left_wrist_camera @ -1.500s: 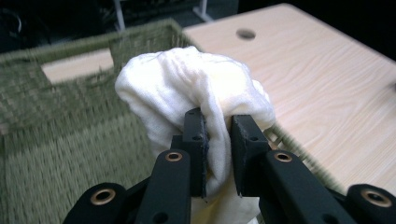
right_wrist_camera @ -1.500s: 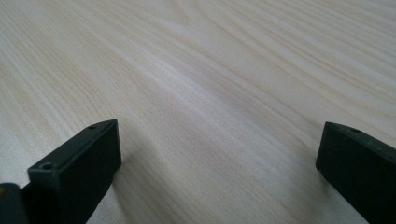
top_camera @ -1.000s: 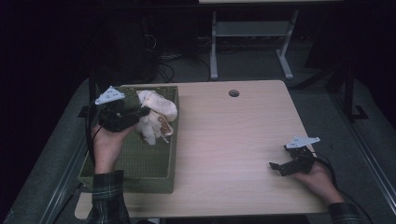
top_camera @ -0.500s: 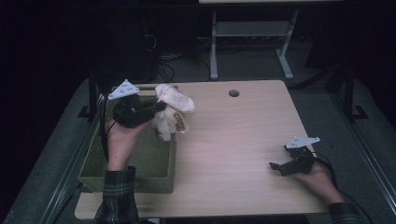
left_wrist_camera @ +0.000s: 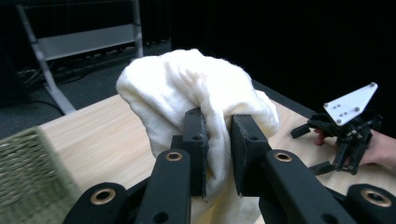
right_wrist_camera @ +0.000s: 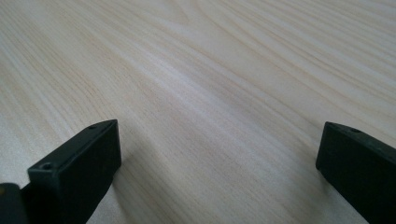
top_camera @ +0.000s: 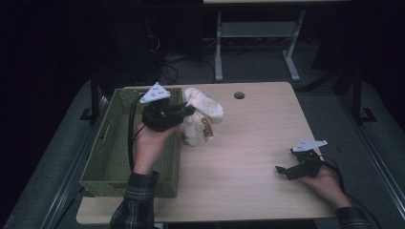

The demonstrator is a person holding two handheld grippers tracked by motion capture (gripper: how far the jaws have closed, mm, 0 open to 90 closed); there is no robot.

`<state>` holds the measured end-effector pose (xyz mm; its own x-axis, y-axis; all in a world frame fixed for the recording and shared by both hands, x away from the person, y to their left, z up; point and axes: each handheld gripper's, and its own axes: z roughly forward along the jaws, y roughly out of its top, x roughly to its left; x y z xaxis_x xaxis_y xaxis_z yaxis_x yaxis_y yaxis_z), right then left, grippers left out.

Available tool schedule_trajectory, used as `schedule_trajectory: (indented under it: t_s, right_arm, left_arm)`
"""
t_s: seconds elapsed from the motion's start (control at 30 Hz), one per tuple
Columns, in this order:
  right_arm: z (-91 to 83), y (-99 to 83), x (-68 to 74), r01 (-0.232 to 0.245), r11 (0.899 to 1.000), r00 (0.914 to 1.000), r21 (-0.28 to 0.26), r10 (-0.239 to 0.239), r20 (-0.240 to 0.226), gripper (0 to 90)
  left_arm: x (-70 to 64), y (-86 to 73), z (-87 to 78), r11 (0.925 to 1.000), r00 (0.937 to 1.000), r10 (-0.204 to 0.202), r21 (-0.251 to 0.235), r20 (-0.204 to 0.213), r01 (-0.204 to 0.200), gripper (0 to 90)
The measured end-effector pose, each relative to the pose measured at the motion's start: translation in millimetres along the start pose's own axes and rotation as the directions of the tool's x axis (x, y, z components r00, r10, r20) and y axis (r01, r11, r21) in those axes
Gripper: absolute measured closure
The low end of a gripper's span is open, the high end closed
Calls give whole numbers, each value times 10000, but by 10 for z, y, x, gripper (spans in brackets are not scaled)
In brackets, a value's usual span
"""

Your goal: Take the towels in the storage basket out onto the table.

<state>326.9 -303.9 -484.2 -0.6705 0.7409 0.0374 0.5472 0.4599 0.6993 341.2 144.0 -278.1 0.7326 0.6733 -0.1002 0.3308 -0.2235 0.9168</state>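
Nearest us, our right gripper (top_camera: 285, 170) rests on the table (top_camera: 248, 157), jaws wide apart. Farther off, our left gripper (left_wrist_camera: 218, 140) pinches a cream cloth (left_wrist_camera: 196, 93), lifted beside the green basket's (top_camera: 110, 157) right rim.

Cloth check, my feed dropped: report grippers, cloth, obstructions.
Left gripper shut on cream cloth, held above table beside green basket. Right gripper open, low over the table. Nothing in the way.
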Motion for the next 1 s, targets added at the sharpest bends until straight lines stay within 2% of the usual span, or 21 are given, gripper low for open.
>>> schedule_trajectory:
  t_s: [0.17, 0.5, 0.67, 0.83, 1.0]
  right_arm:
    - [0, 0, 0, 1, 10000, 10000, 0, -1, -1, 0]
    - [0, 0, 0, 7, 10000, 10000, 0, -7, 1, 0]
    - [0, 0, 0, 6, 10000, 10000, 3, -6, 0, 0]
    - [0, 0, 0, 3, 10000, 10000, 6, -3, 1, 0]
    - [-3, -4, -1, 38, 10000, 10000, -6, -38, -40, 0]
  left_arm:
    - [-138, 5, 165, 9997, 9994, 201, 104, 285, -204, 770]
    - [-377, -64, 506, 9982, 9958, 336, 466, 855, -376, 770]
    - [-489, -141, 670, 9959, 9933, 501, 704, 1043, -577, 772]
    - [-574, -258, 851, 9948, 9916, 484, 836, 1199, -586, 772]
    - [-666, -397, 1026, 9900, 9883, 596, 1181, 1402, -765, 773]
